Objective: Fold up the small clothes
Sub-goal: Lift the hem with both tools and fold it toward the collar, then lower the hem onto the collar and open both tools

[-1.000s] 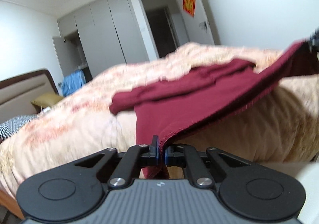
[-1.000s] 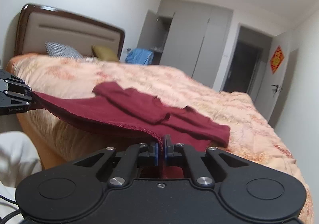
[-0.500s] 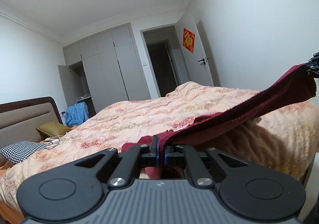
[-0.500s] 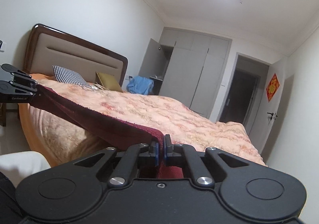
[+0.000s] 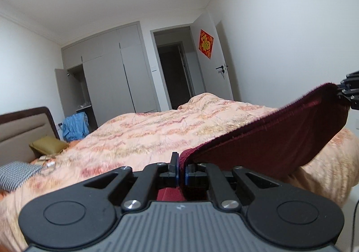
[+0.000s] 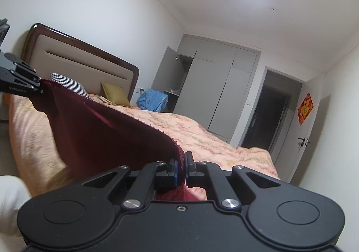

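Note:
A dark red garment (image 5: 269, 140) hangs stretched in the air between my two grippers, above the near edge of the bed. My left gripper (image 5: 180, 162) is shut on one corner of its hem. My right gripper (image 6: 180, 164) is shut on the other corner, and the cloth (image 6: 107, 137) sags between them. The right gripper shows at the right edge of the left wrist view (image 5: 346, 92). The left gripper shows at the left edge of the right wrist view (image 6: 33, 88). The lower part of the garment is hidden below the gripper bodies.
A bed with a peach patterned quilt (image 5: 157, 131) fills the space ahead. Checked (image 6: 67, 82) and olive (image 6: 113, 92) pillows lie by the headboard (image 6: 78, 61). Blue clothes (image 6: 152, 99) lie by an open wardrobe (image 6: 211, 86). A dark doorway (image 5: 175, 74) is at the back.
Both grippers have risen and tilted upward with the garment. It has lifted off the quilt, where it lay spread a second ago, and now hangs between them.

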A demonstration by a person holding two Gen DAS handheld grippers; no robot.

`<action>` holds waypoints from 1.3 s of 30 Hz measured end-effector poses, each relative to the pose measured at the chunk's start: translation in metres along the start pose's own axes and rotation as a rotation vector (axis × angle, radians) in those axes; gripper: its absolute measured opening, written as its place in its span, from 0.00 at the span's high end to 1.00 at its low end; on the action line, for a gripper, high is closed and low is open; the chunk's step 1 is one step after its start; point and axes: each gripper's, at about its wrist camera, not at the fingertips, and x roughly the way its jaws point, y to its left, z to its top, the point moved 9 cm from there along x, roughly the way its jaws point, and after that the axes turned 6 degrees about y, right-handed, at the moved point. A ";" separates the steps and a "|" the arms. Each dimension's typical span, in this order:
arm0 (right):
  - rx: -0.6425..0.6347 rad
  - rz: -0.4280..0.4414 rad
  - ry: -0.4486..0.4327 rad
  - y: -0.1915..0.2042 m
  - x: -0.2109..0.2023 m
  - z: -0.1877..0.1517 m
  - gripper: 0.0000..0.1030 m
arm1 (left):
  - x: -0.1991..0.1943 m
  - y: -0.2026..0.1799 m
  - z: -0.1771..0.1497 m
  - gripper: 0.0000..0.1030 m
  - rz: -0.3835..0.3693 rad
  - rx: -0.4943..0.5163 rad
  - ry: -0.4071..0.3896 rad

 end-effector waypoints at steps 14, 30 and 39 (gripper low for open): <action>0.074 0.085 0.218 -0.066 0.243 -0.017 0.93 | 0.229 0.043 0.050 0.95 -0.041 0.029 0.180; 0.174 0.166 0.414 -0.054 0.338 -0.107 0.64 | 0.368 0.050 -0.055 0.95 -0.109 -0.064 0.429; 0.205 0.066 0.381 -0.083 0.311 -0.112 0.01 | 0.365 0.053 -0.062 0.19 -0.107 -0.159 0.439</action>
